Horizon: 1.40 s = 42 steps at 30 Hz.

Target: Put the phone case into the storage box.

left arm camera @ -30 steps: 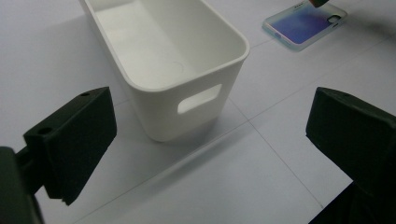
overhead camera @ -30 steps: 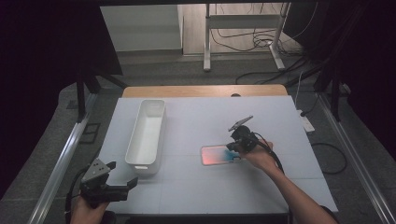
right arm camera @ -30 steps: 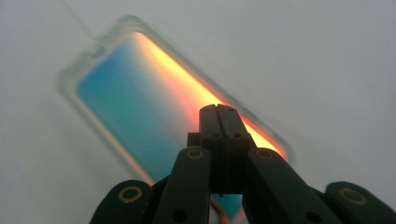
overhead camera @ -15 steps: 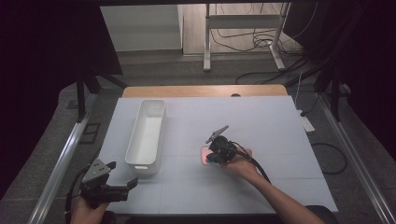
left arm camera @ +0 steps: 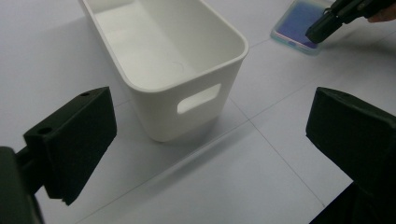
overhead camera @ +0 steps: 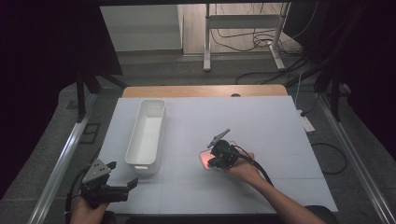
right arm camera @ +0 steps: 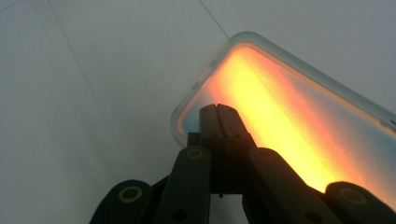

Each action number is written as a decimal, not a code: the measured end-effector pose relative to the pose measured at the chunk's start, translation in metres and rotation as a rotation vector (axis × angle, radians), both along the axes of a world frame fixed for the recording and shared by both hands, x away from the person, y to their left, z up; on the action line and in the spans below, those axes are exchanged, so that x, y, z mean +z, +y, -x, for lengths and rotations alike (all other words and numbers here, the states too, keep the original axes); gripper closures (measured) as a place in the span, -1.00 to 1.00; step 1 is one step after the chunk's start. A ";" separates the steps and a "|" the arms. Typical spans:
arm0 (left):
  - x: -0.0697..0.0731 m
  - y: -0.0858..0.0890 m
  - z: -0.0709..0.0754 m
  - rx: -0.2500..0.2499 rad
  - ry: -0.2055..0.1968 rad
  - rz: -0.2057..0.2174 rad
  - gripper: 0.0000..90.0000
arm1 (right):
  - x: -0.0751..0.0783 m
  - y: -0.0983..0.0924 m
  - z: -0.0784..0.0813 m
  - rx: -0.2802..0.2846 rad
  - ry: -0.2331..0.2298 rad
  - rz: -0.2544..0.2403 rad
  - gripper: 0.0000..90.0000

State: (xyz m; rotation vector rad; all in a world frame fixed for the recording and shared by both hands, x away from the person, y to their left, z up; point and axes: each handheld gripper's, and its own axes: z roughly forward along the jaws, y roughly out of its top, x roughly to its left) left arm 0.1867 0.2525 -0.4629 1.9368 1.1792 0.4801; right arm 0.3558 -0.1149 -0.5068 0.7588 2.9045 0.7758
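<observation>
A flat phone-like slab in a clear case lies on the white table, glowing orange-pink. My right gripper is shut with its closed tips over the slab's left end; the hand hides the rest of the slab. In the right gripper view the joined tips sit above a rounded corner of the slab; I cannot tell whether they touch it. My left gripper stays open at the table's front left corner, nothing between its jaws. In the left gripper view, the left gripper faces the bin's short end.
A long white bin stands empty left of centre, its handle end towards my left gripper. The left gripper view also shows the slab and the right gripper beyond it. A wooden edge borders the table's far side.
My right gripper has slid left across the slab, from its right end to its left end, staying shut. The slab and the left gripper have not moved.
</observation>
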 end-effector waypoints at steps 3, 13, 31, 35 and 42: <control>0.000 0.000 0.000 0.000 0.001 0.000 -0.94 | 0.001 -0.005 0.003 0.001 0.008 0.004 0.99; 0.000 0.000 0.000 0.001 0.002 -0.002 -0.94 | 0.002 -0.022 0.008 -0.004 0.028 0.009 0.99; 0.000 -0.001 -0.001 0.003 0.004 -0.006 -0.94 | 0.006 -0.061 0.012 -0.055 0.022 0.043 0.99; 0.000 -0.001 -0.001 0.002 0.004 -0.009 -0.94 | 0.006 -0.067 0.009 -0.065 0.017 0.049 0.99; 0.000 -0.001 -0.001 0.002 0.004 -0.006 -0.94 | 0.007 -0.076 0.004 -0.091 0.005 0.064 0.99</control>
